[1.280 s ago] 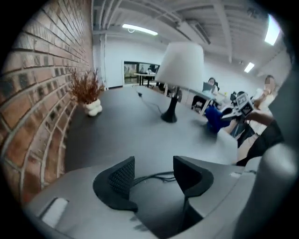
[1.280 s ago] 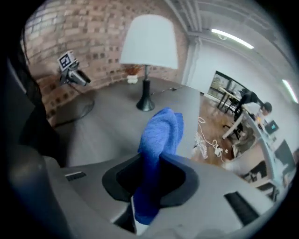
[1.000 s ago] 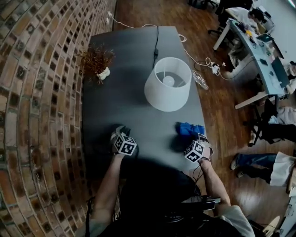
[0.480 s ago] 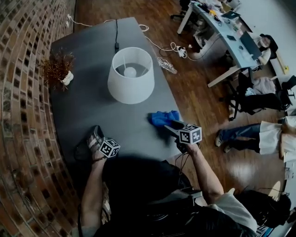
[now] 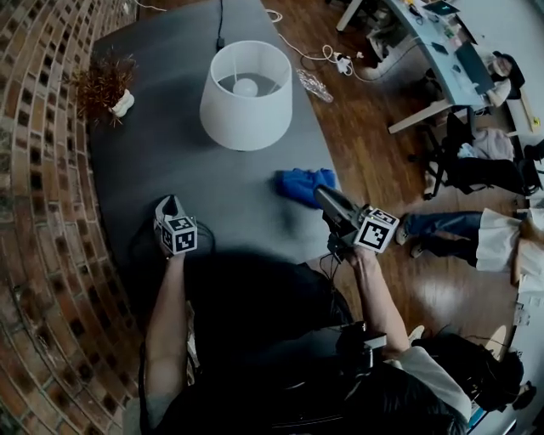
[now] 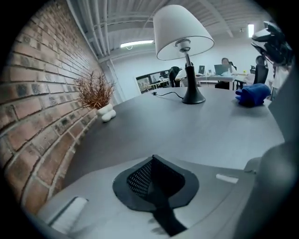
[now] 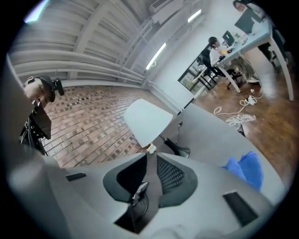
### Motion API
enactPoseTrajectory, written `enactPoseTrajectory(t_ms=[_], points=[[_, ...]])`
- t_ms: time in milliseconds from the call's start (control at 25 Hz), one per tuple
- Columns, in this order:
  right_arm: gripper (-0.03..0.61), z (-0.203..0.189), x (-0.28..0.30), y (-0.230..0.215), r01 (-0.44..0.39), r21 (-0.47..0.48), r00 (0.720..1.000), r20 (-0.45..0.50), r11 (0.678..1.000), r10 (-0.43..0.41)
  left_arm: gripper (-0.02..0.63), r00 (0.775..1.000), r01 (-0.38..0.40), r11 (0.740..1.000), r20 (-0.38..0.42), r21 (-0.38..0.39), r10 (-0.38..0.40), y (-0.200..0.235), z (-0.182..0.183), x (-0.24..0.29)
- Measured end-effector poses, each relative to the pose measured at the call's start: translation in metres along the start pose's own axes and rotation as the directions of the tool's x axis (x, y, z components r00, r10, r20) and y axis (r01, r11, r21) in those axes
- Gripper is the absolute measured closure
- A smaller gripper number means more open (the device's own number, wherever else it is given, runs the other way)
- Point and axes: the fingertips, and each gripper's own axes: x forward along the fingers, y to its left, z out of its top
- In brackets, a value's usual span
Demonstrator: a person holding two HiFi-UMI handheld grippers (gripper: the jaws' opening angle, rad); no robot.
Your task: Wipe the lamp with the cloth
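Note:
The lamp (image 5: 246, 95) with its white shade stands at the far middle of the dark table (image 5: 170, 144); it also shows as the lamp (image 6: 182, 32) and the lamp (image 7: 147, 121). The blue cloth (image 5: 304, 184) lies crumpled near the table's right edge, and shows as the cloth (image 6: 252, 94) and the cloth (image 7: 245, 170). My right gripper (image 5: 327, 197) hangs in the air just right of the cloth, apart from it, rolled onto its side and shut on nothing (image 7: 148, 158). My left gripper (image 5: 167, 208) is low over the table's near left, shut and empty (image 6: 152, 161).
A dried plant (image 5: 104, 85) in a small white pot stands at the table's far left by the brick wall. The lamp's cable (image 5: 219, 21) runs off the far edge. Wooden floor, office desks (image 5: 442, 42) and a person's legs (image 5: 442, 225) lie to the right.
My right gripper has risen from the table beside the cloth and rolled over, while the cloth stays on the table. My left gripper has shifted a little, low over the table.

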Motion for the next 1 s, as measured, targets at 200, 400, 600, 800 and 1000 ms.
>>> enactPoseTrajectory(t_ms=[200,400,600,800,1000], points=[[0.514,-0.005,0.013,0.021,-0.02,-0.056,0.998,-0.057,0.998,0.016,0.614,1.0,0.025,0.999,0.004,-0.033,-0.025,0.002,-0.005,0.0],[0.514,-0.008,0.018,0.025,-0.019,-0.078,0.996,-0.087,0.997,0.013,0.614,0.998,0.054,0.996,-0.009,-0.077,-0.055,0.001,-0.012,0.002],[0.514,-0.01,0.021,0.027,-0.02,-0.089,0.995,-0.102,0.996,0.011,0.614,0.998,0.055,0.995,-0.011,-0.078,-0.056,0.001,-0.011,0.002],[0.514,-0.011,0.023,0.031,-0.02,-0.101,0.994,-0.111,0.995,0.008,0.612,0.998,0.066,0.994,-0.017,-0.087,-0.068,0.001,-0.011,0.0],[0.514,-0.011,0.023,0.032,-0.017,-0.111,0.994,-0.112,0.994,0.004,0.612,0.998,0.067,0.993,-0.013,-0.096,-0.068,0.001,-0.014,0.0]])
